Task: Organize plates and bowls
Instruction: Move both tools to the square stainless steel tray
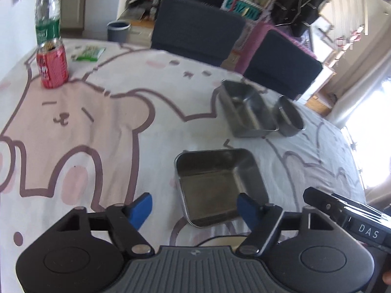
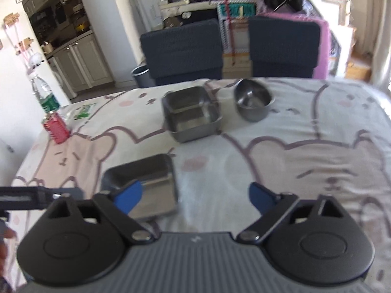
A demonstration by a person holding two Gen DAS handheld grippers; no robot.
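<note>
Both grippers wide open, nothing held: left gripper [image 1: 194, 208], right gripper [image 2: 195, 196], each low over the bench [image 1: 97, 112].

Risks, near to far:
- Near square tray [image 1: 215, 183] just ahead of left fingers — thin rim, could slip or skid on the cloth.
- Far square tray [image 2: 191, 114] w/ bowl [image 2: 253, 105] just beside it — a careless reach may knock the bowl.

Count: 2 trays, 1 bowl, 1 can [image 1: 52, 66], 1 bottle [image 1: 47, 12].

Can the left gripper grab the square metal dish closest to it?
Probably yes. The left gripper has its jaws wide open and empty, and the near square dish sits just ahead on the tablecloth, slightly right of centre, with nothing between them.
</note>
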